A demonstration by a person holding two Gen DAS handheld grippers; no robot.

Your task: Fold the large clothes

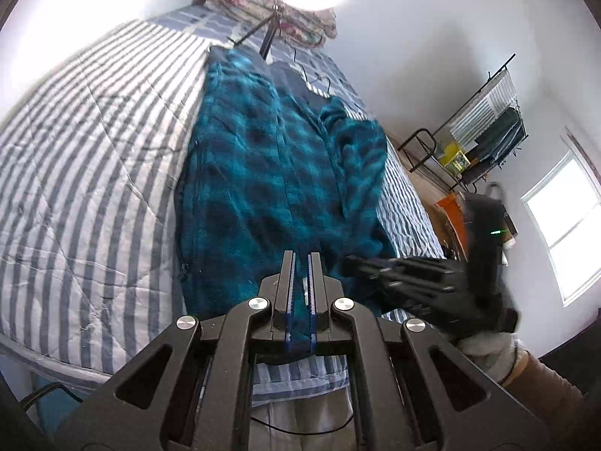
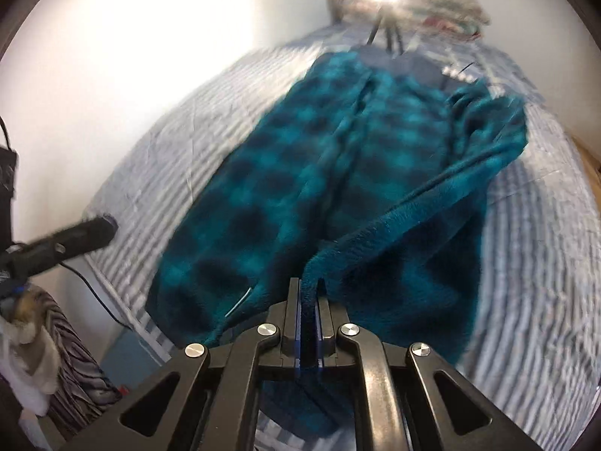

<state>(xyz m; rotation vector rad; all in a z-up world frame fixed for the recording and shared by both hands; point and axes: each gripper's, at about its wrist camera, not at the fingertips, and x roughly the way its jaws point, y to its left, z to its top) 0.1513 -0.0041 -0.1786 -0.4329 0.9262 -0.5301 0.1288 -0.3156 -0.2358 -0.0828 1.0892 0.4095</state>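
The teal plaid garment (image 1: 278, 173) lies lengthwise on the striped bed (image 1: 94, 158) (a folded quilt (image 1: 263, 7) at its far end). Left gripper (image 1: 301, 259) and right gripper (image 2: 308, 285) each pinch its near hem.

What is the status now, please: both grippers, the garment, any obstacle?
Left gripper shut on teal plaid garment. Right gripper shut on its hem too. Garment lies lengthwise on striped bed. Hangers beyond its far end.

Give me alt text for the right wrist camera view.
The right gripper, shut on the near edge of a teal plaid fleece garment, lifts it over a striped bed. The left gripper shows blurred at the left.
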